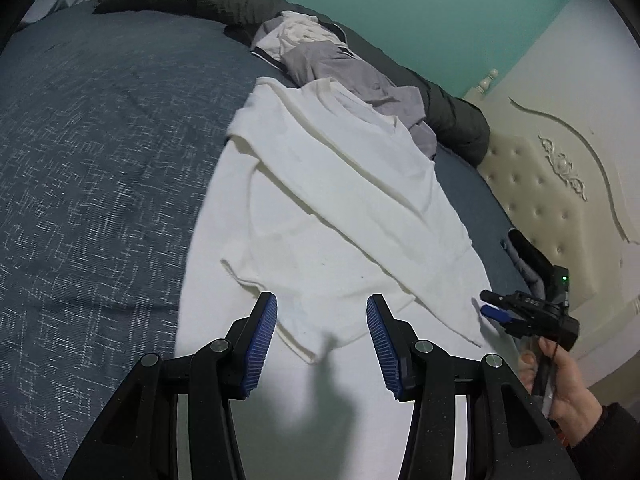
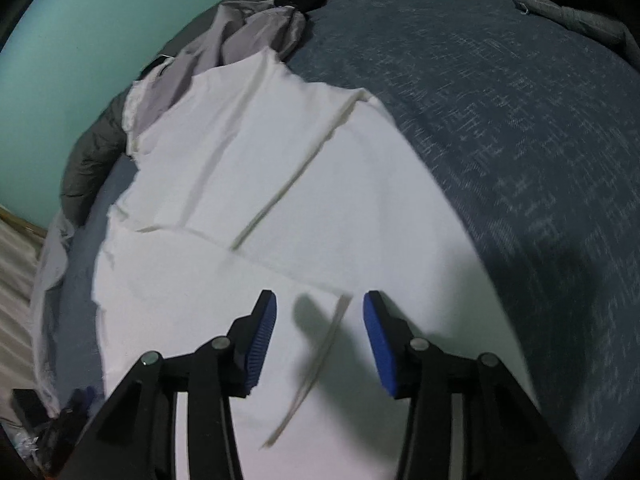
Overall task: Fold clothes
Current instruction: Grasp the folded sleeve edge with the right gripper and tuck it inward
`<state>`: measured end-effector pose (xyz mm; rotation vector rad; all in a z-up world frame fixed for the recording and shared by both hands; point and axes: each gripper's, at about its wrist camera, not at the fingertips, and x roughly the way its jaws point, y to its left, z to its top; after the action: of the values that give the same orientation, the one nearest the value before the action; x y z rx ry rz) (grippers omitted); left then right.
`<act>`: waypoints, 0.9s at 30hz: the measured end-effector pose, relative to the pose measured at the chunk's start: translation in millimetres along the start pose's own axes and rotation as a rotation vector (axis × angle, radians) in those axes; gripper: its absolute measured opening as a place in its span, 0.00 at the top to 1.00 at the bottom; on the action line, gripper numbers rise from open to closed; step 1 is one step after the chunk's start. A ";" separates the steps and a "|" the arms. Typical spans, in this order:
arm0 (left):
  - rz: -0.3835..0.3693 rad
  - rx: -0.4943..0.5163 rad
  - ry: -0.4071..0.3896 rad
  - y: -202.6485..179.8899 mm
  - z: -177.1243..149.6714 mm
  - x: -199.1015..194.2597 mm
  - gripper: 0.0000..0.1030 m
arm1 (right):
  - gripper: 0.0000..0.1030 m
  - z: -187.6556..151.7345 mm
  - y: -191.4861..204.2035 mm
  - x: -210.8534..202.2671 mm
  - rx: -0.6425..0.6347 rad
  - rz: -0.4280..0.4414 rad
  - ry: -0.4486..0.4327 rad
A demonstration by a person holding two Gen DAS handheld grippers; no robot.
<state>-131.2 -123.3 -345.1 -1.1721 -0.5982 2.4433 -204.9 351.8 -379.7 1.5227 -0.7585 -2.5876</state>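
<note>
Your left tongs (image 1: 321, 312) and right tongs (image 2: 320, 310) both hang spread and empty above the white shirt (image 1: 340, 200) on the bed (image 1: 100, 160).

Blur and cut-offs around the white shirt (image 2: 256, 184)

The right wrist view is smearing; below the shirt's hem both frames are cutting it off, and the grey garment (image 1: 340, 68) is lying partly hidden beneath its collar.

A matt white knit shirt (image 1: 340, 200) lies on a coarse-woven, blue-flecked bedspread (image 1: 100, 160). Beside it are smooth grey garments (image 1: 336, 68) and a tufted, faintly glossy cream headboard (image 1: 552, 200). The left gripper (image 1: 322, 312) pairs matt black plastic with ribbed blue pads (image 1: 264, 344).
</note>
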 end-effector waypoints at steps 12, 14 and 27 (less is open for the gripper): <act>-0.010 0.007 -0.005 -1.9 3.7 3.0 0.51 | 0.79 0.3 11.8 7.6 -0.122 0.029 0.026; -0.009 0.008 -0.005 -2.0 3.4 3.1 0.51 | 0.90 -1.6 12.5 8.4 -0.136 0.036 0.033; -0.007 -0.008 -0.023 3.4 5.9 -2.9 0.51 | 0.98 3.8 17.9 -49.1 -0.164 0.086 -0.046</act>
<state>-134.7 -128.9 -341.6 -1.1444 -0.6187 2.4544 -186.4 351.2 -330.6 1.3588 -0.5846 -2.5586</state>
